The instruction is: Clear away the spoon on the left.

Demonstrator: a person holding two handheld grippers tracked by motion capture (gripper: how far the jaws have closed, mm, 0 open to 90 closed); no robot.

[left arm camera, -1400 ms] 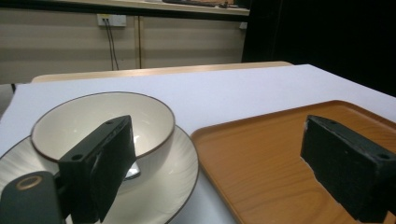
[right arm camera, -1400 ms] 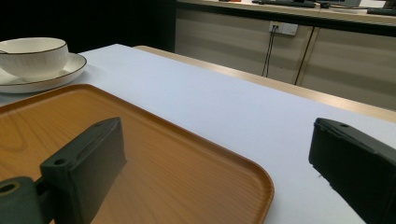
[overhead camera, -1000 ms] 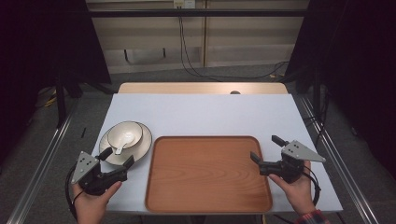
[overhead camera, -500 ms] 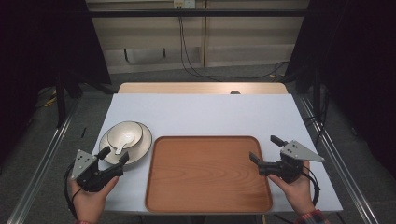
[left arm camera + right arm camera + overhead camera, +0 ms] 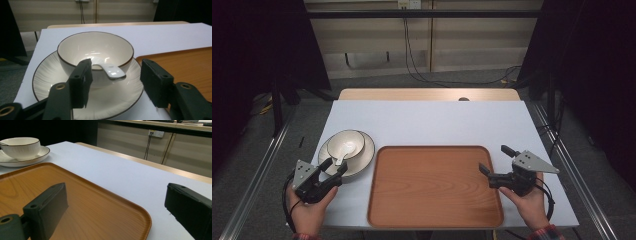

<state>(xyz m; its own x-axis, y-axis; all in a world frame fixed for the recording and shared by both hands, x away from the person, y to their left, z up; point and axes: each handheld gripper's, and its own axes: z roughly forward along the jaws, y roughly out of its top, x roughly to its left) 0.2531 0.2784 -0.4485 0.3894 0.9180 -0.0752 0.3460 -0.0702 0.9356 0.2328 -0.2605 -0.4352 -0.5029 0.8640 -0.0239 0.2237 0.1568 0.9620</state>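
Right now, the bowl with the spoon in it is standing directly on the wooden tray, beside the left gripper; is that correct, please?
Not quite: the bowl, with the spoon in it, stands on a ribbed plate on the white table, left of the wooden tray, not on it. The high view shows this. The left gripper is indeed beside it.

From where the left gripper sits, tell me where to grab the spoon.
Grip the spoon by its handle end, which sticks out over the bowl's near rim, probably from the front, as the left gripper faces it. Its jaws, just closing, straddle the handle without touching.
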